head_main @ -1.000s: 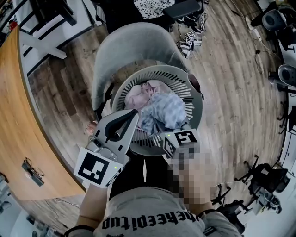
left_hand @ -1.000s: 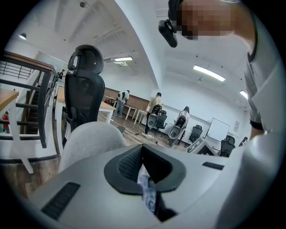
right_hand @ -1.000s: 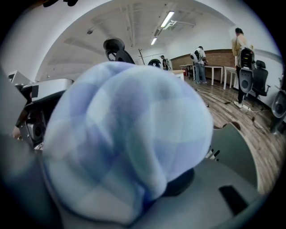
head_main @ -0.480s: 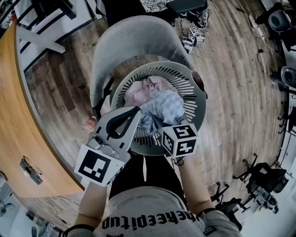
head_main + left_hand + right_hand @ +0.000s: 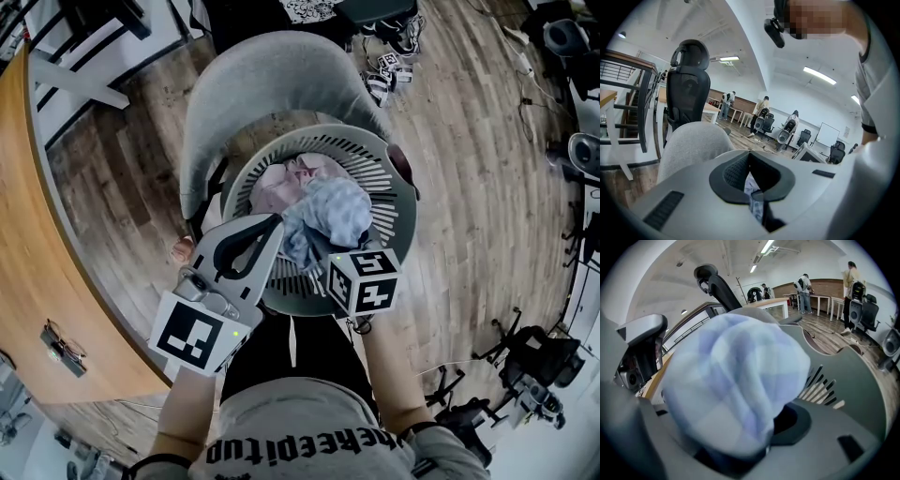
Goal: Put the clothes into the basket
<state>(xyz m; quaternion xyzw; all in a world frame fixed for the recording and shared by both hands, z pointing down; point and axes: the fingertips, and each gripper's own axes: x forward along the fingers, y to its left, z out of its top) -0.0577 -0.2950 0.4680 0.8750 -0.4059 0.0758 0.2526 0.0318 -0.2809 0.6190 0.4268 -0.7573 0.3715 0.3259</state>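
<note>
Right tool [image 5: 336, 262] tips steeply down into the round grey slatted plastic basket [image 5: 375, 157] — its jaws have just been opening, with the blue-and-white checked cloth [image 5: 330, 211] bunched between them beside a pink garment [image 5: 279, 190]. Left tool [image 5: 270, 228], nearly level at the near rim, is closed.

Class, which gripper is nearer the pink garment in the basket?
Left. The left gripper ends right beside the pink garment. The right gripper is further off at the near rim of the basket, with the blue checked cloth lying between.
</note>
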